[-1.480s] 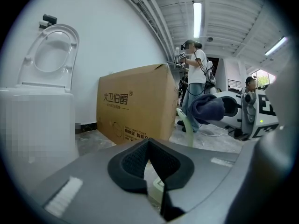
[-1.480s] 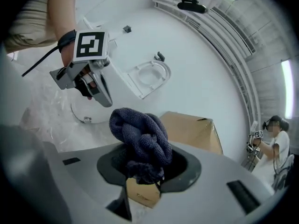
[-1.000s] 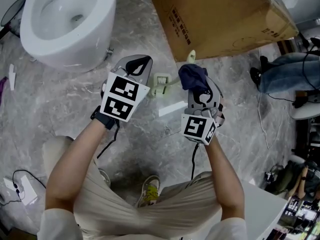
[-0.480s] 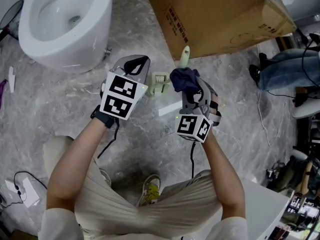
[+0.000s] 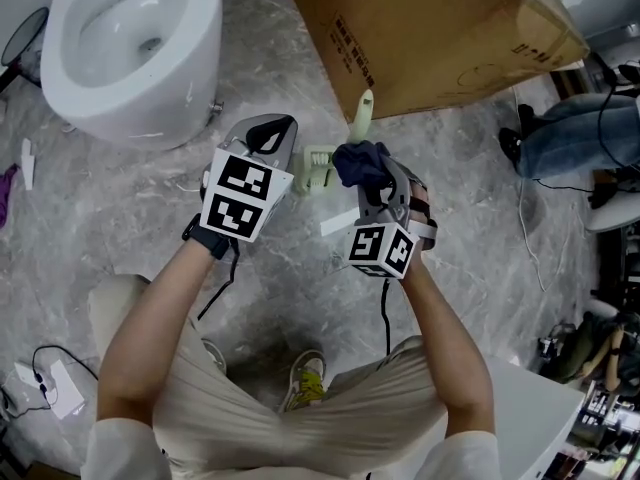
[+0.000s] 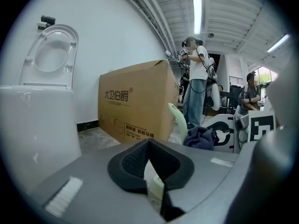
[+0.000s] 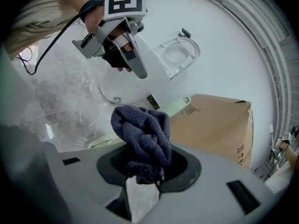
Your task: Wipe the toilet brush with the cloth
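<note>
The pale green toilet brush stands in its holder (image 5: pixel 318 166) on the marble floor, its handle (image 5: pixel 364 108) leaning up toward the cardboard box. My right gripper (image 5: pixel 372 176) is shut on a bunched dark blue cloth (image 5: pixel 360 161), which sits right beside the handle's lower part. In the right gripper view the cloth (image 7: pixel 145 134) bulges out of the jaws, with the handle (image 7: pixel 175 107) just behind it. My left gripper (image 5: pixel 272 133) hovers left of the holder, jaws together, with nothing seen held. From the left gripper view the handle (image 6: pixel 179 118) and cloth (image 6: pixel 201 136) lie ahead to the right.
A white toilet (image 5: pixel 130 38) stands at the upper left. A large cardboard box (image 5: pixel 440 28) fills the top right behind the brush. A white strip (image 5: pixel 338 223) lies on the floor. Another person's legs (image 5: pixel 580 138) and cables are at the right edge.
My right gripper has carried the cloth left and slightly forward, up to the brush handle. The left gripper has barely moved.
</note>
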{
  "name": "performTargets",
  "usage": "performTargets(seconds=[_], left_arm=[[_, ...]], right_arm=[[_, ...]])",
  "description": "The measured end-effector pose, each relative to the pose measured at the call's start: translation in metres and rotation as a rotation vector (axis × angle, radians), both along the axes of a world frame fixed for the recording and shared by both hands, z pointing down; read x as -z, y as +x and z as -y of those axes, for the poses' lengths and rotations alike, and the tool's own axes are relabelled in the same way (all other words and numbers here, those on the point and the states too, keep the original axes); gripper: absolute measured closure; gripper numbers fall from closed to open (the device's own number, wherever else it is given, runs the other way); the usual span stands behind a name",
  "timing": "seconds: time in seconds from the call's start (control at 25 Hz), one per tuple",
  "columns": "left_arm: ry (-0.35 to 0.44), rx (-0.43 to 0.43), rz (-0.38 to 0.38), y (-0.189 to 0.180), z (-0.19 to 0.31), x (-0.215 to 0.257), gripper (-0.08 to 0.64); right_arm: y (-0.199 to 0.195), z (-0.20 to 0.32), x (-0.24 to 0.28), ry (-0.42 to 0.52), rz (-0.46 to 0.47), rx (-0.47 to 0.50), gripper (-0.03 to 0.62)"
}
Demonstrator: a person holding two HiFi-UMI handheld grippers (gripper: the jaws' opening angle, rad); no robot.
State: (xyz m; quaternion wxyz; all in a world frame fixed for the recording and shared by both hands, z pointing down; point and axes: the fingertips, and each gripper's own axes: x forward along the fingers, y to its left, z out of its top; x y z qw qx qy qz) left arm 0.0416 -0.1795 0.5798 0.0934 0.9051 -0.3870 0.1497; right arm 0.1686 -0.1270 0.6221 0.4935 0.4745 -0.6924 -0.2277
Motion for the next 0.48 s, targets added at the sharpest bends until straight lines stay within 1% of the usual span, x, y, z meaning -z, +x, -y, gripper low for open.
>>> performTargets(seconds=[0.48], left_arm=[[0.000, -0.003, 0.006, 0.000, 0.000, -0.001, 0.560]], right_arm=[[0.002, -0.002, -0.030, -0.090, -0.052, 0.004, 0.451]])
